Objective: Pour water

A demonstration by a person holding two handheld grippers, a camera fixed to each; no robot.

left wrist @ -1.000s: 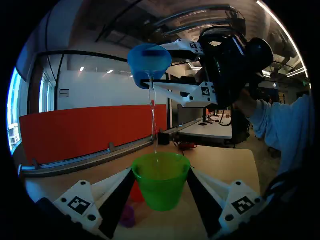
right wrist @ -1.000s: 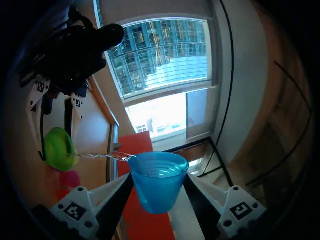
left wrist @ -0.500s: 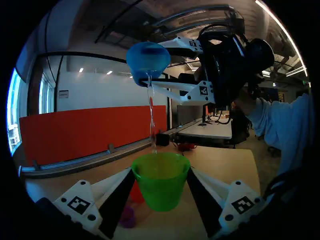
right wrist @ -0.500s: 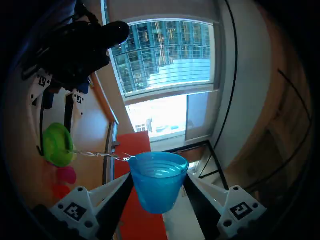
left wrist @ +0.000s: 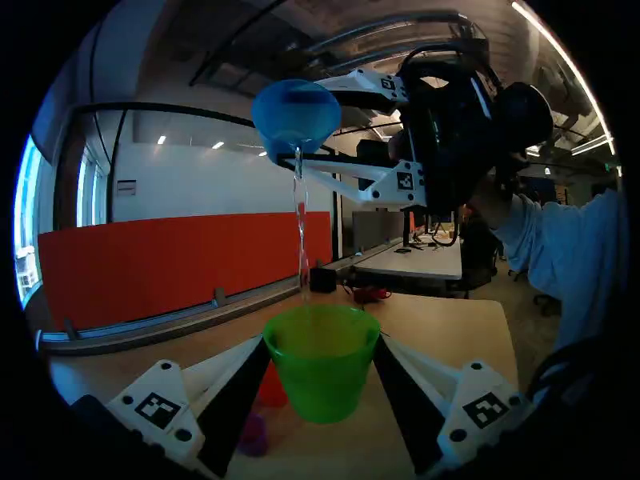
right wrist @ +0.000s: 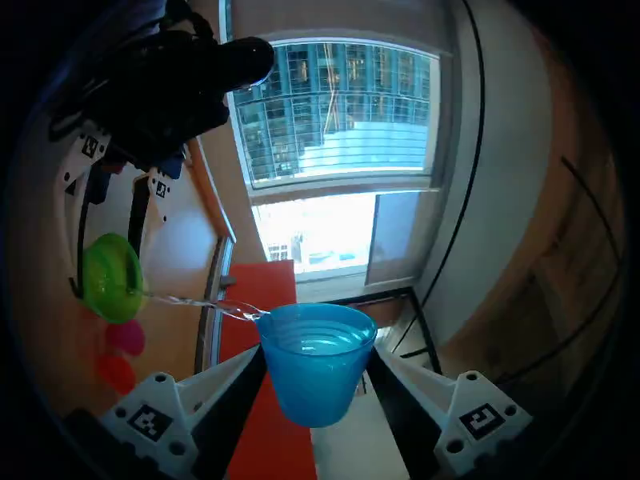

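My left gripper [left wrist: 322, 364] is shut on a green cup [left wrist: 322, 376], held upright just above the wooden table [left wrist: 448, 324]. High above it my right gripper [left wrist: 316, 124] holds a blue cup [left wrist: 294, 120] tipped on its side. A thin stream of water [left wrist: 302, 232] falls from the blue cup's lip into the green one. In the right gripper view, my right gripper [right wrist: 317, 370] is shut on the blue cup [right wrist: 315, 372], which has water inside. The stream [right wrist: 204, 304] runs left to the green cup [right wrist: 112, 277], held by my left gripper [right wrist: 108, 276].
A red cup [left wrist: 272, 388] and a purple cup [left wrist: 252, 436] stand on the table behind my left fingers; they appear as pink [right wrist: 126, 338] and red [right wrist: 116, 372] cups in the right gripper view. A person's sleeve [left wrist: 560, 248] is at right. An orange partition [left wrist: 168, 260] and a window [right wrist: 340, 112] lie beyond.
The blue cup has tipped a little further and risen slightly. The water keeps flowing into the green cup, which has stayed put.
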